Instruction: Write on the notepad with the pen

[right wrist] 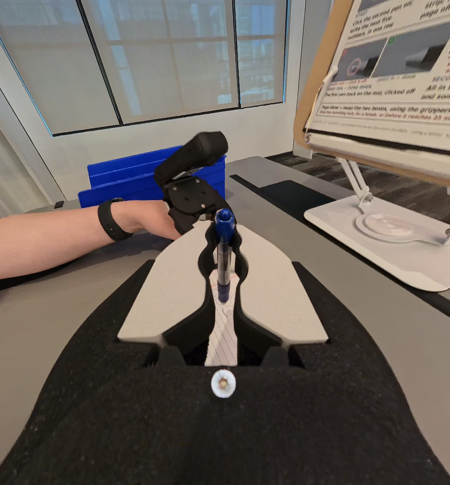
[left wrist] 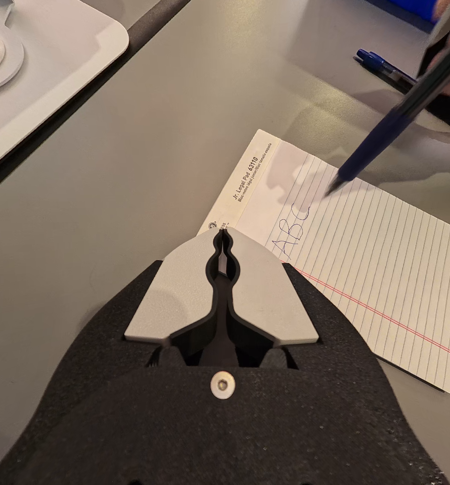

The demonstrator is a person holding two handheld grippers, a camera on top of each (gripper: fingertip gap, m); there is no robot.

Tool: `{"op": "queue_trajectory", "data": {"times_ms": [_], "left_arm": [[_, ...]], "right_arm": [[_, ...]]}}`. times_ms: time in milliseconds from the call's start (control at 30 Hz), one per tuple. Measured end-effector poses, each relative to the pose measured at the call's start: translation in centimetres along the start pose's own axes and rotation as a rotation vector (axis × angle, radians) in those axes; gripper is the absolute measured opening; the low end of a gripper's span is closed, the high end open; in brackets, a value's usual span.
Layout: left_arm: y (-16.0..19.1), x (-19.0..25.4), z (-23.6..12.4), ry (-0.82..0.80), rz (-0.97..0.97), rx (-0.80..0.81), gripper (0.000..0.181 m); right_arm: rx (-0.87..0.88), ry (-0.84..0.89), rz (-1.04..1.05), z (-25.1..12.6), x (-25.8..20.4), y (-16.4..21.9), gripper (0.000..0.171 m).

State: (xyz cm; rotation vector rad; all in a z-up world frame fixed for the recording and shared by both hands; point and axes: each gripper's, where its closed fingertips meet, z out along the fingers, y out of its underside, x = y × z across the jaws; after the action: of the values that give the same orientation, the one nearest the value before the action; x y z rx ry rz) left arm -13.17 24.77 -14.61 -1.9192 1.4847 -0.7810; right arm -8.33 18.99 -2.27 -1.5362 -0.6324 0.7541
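Grey desk fills the left wrist view, where the left gripper (left wrist: 222, 231), jaws pressed together on nothing, rests at the notepad (left wrist: 350, 262) lower right, and the pen (left wrist: 391, 131) slants down from the upper right, its tip at the lined page past three blue letters. Windows back the right wrist view, where the right gripper (right wrist: 224, 236) pinches the pen (right wrist: 224, 262) at centre; the next letter probably wants light, steady pressure and the pad kept from sliding.

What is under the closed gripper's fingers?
The left gripper sits over the notepad corner, hiding part of its header strip and the red margin line. Whether it presses down cannot be seen.
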Motion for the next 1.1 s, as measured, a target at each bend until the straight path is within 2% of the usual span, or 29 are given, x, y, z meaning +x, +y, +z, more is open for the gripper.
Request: {"op": "queue_trajectory", "data": {"times_ms": [333, 633, 1100], "left_arm": [[0.0, 0.0, 0.0, -0.004, 0.0, 0.001, 0.0], [0.0, 0.0, 0.1, -0.011, 0.0, 0.002, 0.0], [0.0, 0.0, 0.1, -0.014, 0.0, 0.002, 0.0]], "right_arm": [[0.003, 0.006, -0.086, -0.6, -1.9, -4.0, 0.01], [0.034, 0.02, -0.068, -2.7, -3.3, -8.7, 0.011], [0.075, 0.04, -0.036, -4.5, -2.7, -10.7, 0.01]]}}
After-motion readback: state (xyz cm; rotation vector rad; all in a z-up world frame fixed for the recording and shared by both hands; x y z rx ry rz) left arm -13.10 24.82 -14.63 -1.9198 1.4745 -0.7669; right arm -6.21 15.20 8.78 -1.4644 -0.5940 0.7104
